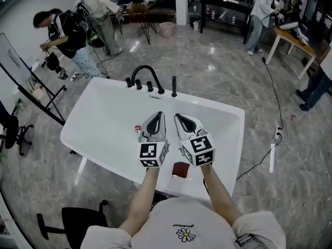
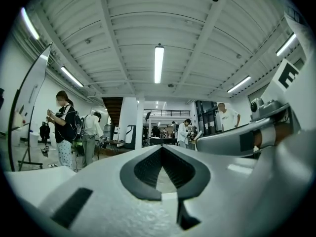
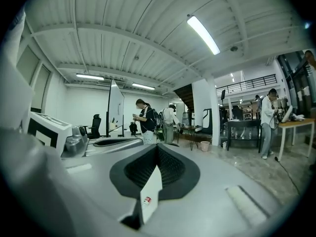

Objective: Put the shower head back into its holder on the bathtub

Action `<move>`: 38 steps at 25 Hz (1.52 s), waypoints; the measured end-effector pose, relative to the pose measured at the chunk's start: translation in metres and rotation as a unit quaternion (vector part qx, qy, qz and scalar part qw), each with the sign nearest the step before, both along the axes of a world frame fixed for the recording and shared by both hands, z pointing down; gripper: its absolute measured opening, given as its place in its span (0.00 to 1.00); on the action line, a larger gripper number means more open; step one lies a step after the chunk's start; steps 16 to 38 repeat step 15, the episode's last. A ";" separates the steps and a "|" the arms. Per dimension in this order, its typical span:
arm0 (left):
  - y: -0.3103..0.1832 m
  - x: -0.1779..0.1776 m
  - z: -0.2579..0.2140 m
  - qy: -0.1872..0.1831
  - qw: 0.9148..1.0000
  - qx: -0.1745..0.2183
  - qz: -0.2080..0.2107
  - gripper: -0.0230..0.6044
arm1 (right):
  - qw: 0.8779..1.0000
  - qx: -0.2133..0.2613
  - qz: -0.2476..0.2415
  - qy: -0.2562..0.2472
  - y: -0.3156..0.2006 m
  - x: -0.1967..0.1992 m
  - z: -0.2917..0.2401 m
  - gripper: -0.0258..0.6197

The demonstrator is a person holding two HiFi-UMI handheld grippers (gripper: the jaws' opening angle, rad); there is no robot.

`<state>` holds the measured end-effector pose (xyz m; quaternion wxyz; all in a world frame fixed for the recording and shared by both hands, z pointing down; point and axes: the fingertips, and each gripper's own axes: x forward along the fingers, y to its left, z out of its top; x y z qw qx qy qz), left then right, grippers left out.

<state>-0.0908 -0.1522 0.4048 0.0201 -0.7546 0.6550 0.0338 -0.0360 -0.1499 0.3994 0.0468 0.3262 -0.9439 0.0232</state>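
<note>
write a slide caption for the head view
The left gripper and right gripper, both shut, side by side over the bathtub; the shower head stands upright on its far rim beside the faucet.

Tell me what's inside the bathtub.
A small red-topped item lies in the bathtub beside the left gripper. It and the right gripper hide the floor beneath them.

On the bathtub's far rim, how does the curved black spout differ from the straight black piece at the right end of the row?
The curved spout arches up in a high bow; the straight piece stands upright with no bend. The spout rises higher than the straight piece. The spout stands among small knobs; the straight piece stands alone at the right end. Both are black, on the white bathtub rim.
</note>
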 end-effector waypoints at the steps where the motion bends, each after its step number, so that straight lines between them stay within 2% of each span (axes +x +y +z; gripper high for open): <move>1: 0.001 0.002 -0.002 0.002 1.000 0.002 -0.001 0.03 | 1.000 0.000 0.000 0.001 0.000 0.003 -0.001 0.05; 15: -0.005 0.023 -0.009 0.005 1.000 0.017 -0.008 0.03 | 1.000 0.007 0.017 -0.005 -0.015 0.035 0.000 0.05; 38: -0.005 0.023 -0.009 0.005 1.000 0.017 -0.008 0.03 | 1.000 0.007 0.017 -0.005 -0.015 0.035 0.000 0.05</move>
